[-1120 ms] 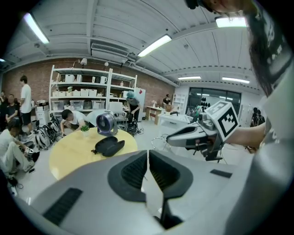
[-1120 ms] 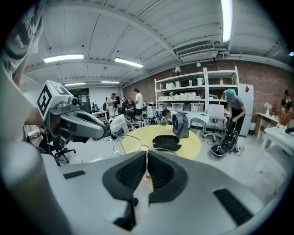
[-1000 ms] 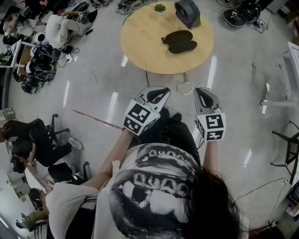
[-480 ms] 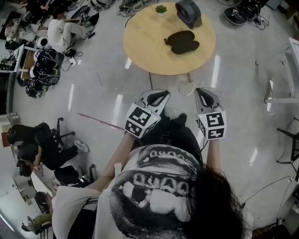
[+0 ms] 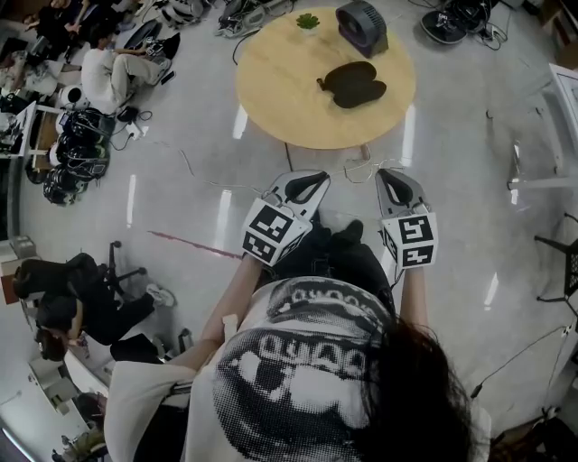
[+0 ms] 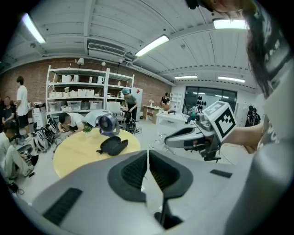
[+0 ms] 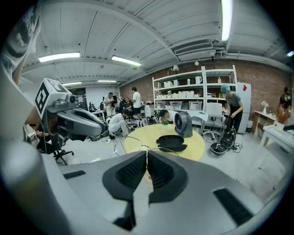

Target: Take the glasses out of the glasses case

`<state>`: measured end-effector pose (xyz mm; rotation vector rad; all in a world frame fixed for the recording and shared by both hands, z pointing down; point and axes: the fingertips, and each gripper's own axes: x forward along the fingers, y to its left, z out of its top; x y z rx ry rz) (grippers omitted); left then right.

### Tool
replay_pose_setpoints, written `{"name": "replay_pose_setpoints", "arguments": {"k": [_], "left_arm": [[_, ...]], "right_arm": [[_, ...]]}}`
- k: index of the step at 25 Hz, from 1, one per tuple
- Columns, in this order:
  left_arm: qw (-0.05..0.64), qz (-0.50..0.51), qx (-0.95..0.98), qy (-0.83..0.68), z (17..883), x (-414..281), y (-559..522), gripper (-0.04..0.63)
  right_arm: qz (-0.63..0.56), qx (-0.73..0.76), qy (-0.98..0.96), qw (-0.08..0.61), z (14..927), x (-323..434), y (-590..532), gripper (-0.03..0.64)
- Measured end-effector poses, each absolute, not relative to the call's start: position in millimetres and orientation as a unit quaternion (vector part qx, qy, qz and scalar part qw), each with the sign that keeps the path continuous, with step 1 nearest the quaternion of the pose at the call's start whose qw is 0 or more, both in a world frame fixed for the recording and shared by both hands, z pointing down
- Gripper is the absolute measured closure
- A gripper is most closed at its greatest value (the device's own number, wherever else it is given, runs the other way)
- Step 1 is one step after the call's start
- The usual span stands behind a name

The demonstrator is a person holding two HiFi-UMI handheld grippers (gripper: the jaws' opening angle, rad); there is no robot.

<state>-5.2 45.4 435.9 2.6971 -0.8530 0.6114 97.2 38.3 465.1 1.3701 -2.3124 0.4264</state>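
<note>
- Since the earlier frames, little had changed: both grippers kept the same pose in front of the person's body, and only the floor and table had shifted slightly in the head view.
- Glasses [image 5: 361,169], a thin wire pair, were out of the case and held in the air between the two gripper tips, well clear of the table and above the bare floor.
- Right gripper [image 5: 383,173]: jaws were closed together. Its own view showed the wire rims rising straight off the jaw tips, so it was judged to be clamped on the frame.
- Left gripper [image 5: 319,178]: jaws were also closed together, with the tips just beside the frame. No view confirmed that any part of the frame sat between them.
- Case [image 5: 352,83], black, lay open on the round table [image 5: 271,90] with both halves showing. Nothing could be seen inside it.
- Fan [image 5: 361,25] and small plant [image 5: 309,18] stood at the table's far edge, apart from the case.
- Several people sat or stood about the room, none near the table's near side.
- Assessment: removal appeared complete, with the glasses free and the case empty. What remained, if anything, was to set the glasses down; the case itself was open and unattended.
</note>
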Motion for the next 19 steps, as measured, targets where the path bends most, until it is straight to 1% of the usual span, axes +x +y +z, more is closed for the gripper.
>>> {"name": "replay_pose_setpoints", "arguments": {"k": [19], "left_arm": [[0.127,0.189,0.932,-0.283,436,-55,28,0.574]], "right_arm": [[0.149,0.498,-0.824,0.226,465,47,24,0.609]]}}
